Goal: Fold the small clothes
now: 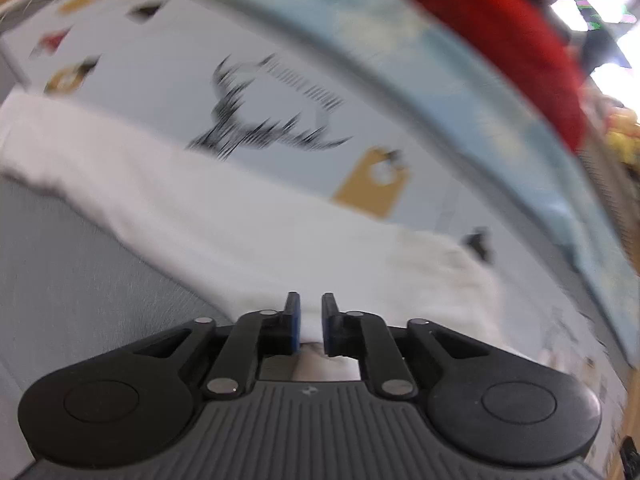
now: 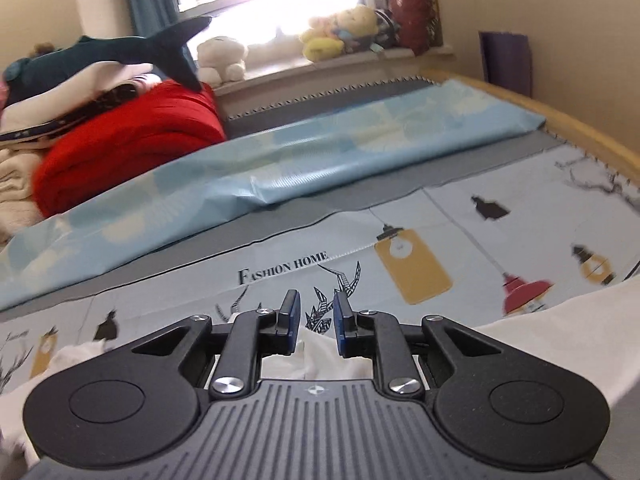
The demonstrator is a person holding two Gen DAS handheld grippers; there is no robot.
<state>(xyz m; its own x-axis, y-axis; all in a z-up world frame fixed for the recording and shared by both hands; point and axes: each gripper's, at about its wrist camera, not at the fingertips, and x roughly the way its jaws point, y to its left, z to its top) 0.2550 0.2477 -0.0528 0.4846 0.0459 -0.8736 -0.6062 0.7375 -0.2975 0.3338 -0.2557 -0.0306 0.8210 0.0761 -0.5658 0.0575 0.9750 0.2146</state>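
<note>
A white garment [image 1: 200, 216] lies as a long band across a pale printed sheet [image 1: 160, 60] on a bed. In the left wrist view, my left gripper [image 1: 311, 308] stands at the garment's near edge, its jaws nearly together and white cloth filling the narrow gap. The right wrist view shows my right gripper [image 2: 316, 312] raised above the sheet [image 2: 460, 220], with a fold of the white garment [image 2: 560, 328] caught low between its pads. From there the cloth spreads out to both sides. The left wrist view is blurred.
A light blue patterned cover [image 2: 280, 160] lies folded along the far side of the bed. Behind it sit a red cushion [image 2: 132, 136], a plush shark [image 2: 120, 48] on piled bedding, and soft toys [image 2: 340, 32] on the window sill. A wooden bed rim [image 2: 580, 128] curves along the right.
</note>
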